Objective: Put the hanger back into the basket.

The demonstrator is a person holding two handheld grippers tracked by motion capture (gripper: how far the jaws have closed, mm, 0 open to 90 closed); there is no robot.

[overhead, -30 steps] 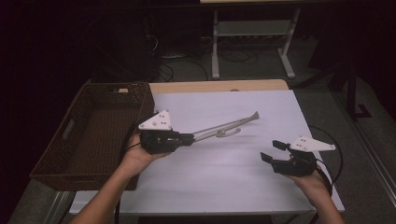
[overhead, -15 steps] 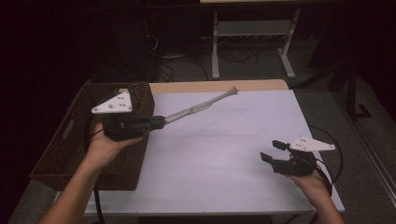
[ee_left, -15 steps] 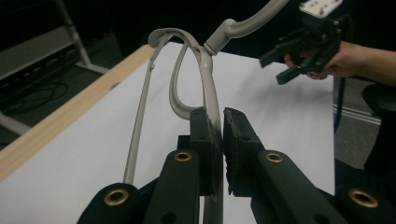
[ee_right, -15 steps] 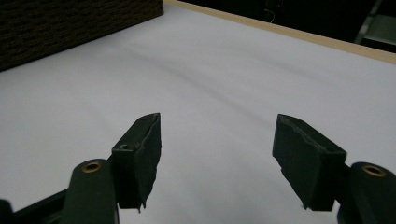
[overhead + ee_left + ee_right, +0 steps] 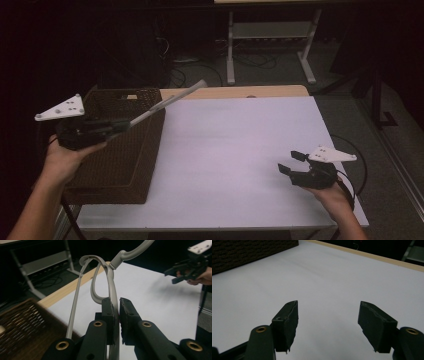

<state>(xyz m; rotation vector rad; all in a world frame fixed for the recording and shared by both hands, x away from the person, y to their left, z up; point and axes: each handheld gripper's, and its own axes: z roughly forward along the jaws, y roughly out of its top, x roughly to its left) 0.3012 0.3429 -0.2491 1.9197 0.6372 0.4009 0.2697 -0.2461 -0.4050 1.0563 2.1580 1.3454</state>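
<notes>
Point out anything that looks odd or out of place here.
Nothing spilled or broken. The left gripper clamps a grey long-handled utensil by one thin wire loop, so it juts out slanted over the wicker basket. The right gripper rests open on the table.

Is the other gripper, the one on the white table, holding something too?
No, the right gripper has its jaws standing wide apart, with just the bare white table showing between them.
</notes>
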